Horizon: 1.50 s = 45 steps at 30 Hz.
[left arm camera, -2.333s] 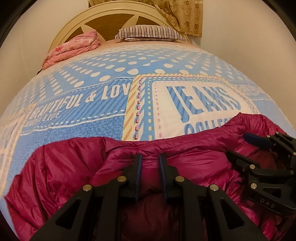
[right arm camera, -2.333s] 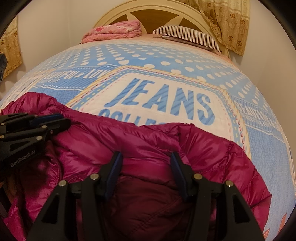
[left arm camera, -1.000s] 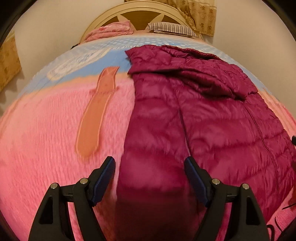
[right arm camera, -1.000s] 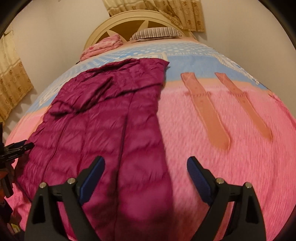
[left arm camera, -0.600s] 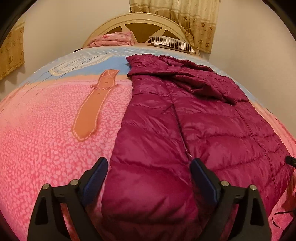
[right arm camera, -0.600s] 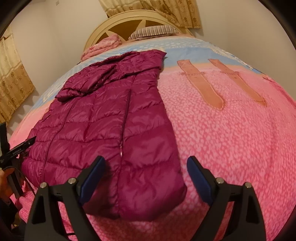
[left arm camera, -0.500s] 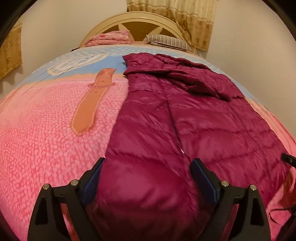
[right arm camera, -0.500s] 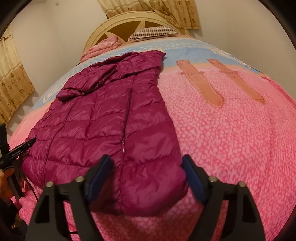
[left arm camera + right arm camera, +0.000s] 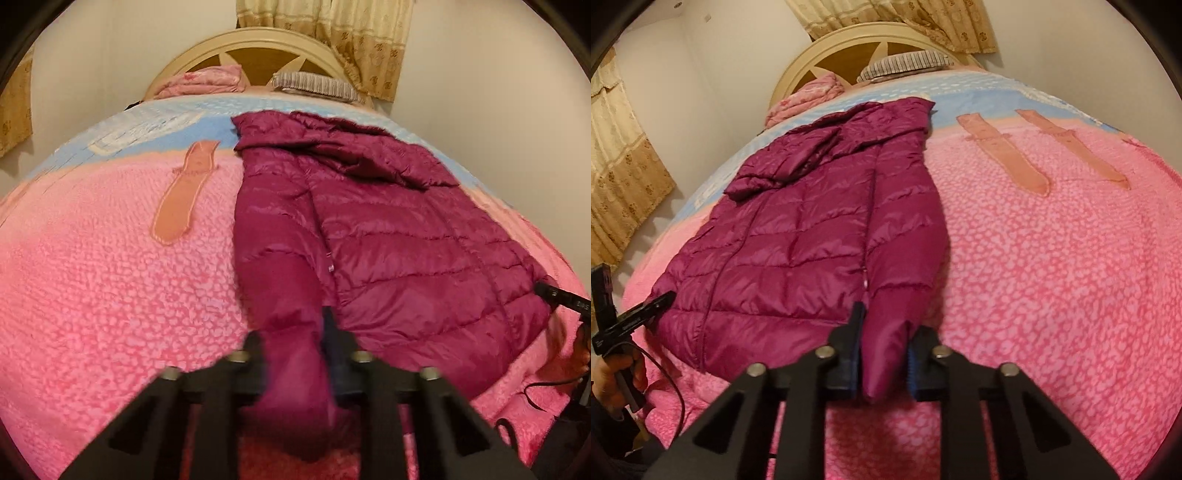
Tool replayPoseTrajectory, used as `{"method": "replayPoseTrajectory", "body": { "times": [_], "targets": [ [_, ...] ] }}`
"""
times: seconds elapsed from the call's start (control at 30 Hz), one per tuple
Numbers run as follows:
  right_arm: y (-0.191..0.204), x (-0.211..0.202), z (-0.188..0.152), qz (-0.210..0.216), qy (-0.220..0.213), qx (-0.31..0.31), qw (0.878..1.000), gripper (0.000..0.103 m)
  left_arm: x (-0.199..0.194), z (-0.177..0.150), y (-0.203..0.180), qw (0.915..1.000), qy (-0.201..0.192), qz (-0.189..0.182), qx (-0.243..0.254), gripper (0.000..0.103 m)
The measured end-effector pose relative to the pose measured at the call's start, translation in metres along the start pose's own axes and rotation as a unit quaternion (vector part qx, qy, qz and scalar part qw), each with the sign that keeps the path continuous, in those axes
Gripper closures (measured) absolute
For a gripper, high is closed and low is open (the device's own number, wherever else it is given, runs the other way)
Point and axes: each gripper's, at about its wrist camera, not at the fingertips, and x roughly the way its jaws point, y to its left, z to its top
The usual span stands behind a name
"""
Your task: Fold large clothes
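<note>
We have the left hand-held gripper clamped down on the near left corner of the jacket's hem, its jaws having just snapped closed with a pinch of puffy magenta fabric between them. Over on the other side, the right hand-held gripper has just done the same, closing narrow on the near right corner, where the fabric bulges out between the blue pads.

So we hold both near corners of the jacket, one in each hand, and neither hand is the closer: each sits right at its own end of the hem. From here the jacket runs straight away from us, long axis pointing toward the headboard, hem near, hood and collar far, lying flat on the pink bedspread with the front zip up the middle.

That is the line that matters, we reckon. A lengthwise fold would mean carrying the hem up and away along that axis onto the far collar, both hands travelling together so the edge stays square.
</note>
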Motion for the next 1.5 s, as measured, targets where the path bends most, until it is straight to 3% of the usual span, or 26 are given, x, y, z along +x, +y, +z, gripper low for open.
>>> {"method": "replayPoseTrajectory", "body": {
  "times": [0.23,0.47,0.6,0.73,0.87,0.93,1.07,1.17,1.23,1.27,1.33,1.37,1.4,1.5],
  "targets": [
    [0.007,-0.036,0.013,0.035,-0.044,0.0,0.998,0.09,-0.066,0.02,-0.001,0.9957,-0.065,-0.066,-0.002,0.097],
    [0.025,-0.12,0.043,0.078,-0.126,-0.008,0.989,0.091,-0.161,0.046,-0.008,0.9829,-0.128,-0.133,-0.004,0.097],
    [0.039,-0.164,0.06,0.093,-0.178,-0.024,0.979,0.091,-0.194,0.065,-0.008,0.9777,-0.157,-0.14,-0.001,0.097],
    [0.047,-0.166,0.087,0.095,-0.203,-0.041,0.974,0.091,-0.162,0.093,0.004,0.9805,-0.156,-0.117,0.022,0.097],
    [0.05,-0.119,0.126,0.08,-0.185,-0.046,0.978,0.092,-0.093,0.128,0.028,0.9879,-0.129,-0.086,0.012,0.096],
    [0.051,-0.094,0.143,0.064,-0.178,-0.041,0.981,0.092,-0.07,0.138,0.034,0.9899,-0.132,-0.052,0.01,0.093],
    [0.044,-0.043,0.174,0.032,-0.166,-0.025,0.985,0.092,-0.006,0.164,0.037,0.9952,-0.098,0.003,0.003,0.092],
    [0.033,-0.01,0.19,0.017,-0.154,-0.012,0.988,0.092,0.021,0.171,0.041,0.9973,-0.071,0.002,-0.015,0.089],
    [0.025,0.011,0.2,0.006,-0.142,0.001,0.99,0.092,0.032,0.176,0.049,0.9977,-0.058,0.002,-0.037,0.082],
    [0.02,0.02,0.205,0.005,-0.135,0.008,0.991,0.092,0.035,0.181,0.057,0.9963,-0.06,-0.012,-0.06,0.074],
    [0.013,0.038,0.212,-0.012,-0.125,0.013,0.992,0.092,0.034,0.19,0.062,0.994,-0.077,-0.008,-0.078,0.046],
    [0.011,0.045,0.214,-0.015,-0.121,0.016,0.992,0.092,0.031,0.194,0.064,0.9925,-0.092,0.008,-0.081,0.015],
    [0.007,0.055,0.217,-0.017,-0.112,0.02,0.993,0.092,0.028,0.198,0.064,0.9908,-0.107,0.013,-0.081,0.005],
    [0.003,0.079,0.223,-0.028,-0.097,0.018,0.995,0.092,0.03,0.208,0.059,0.9914,-0.11,0.013,-0.069,0.006]
  ]
}}
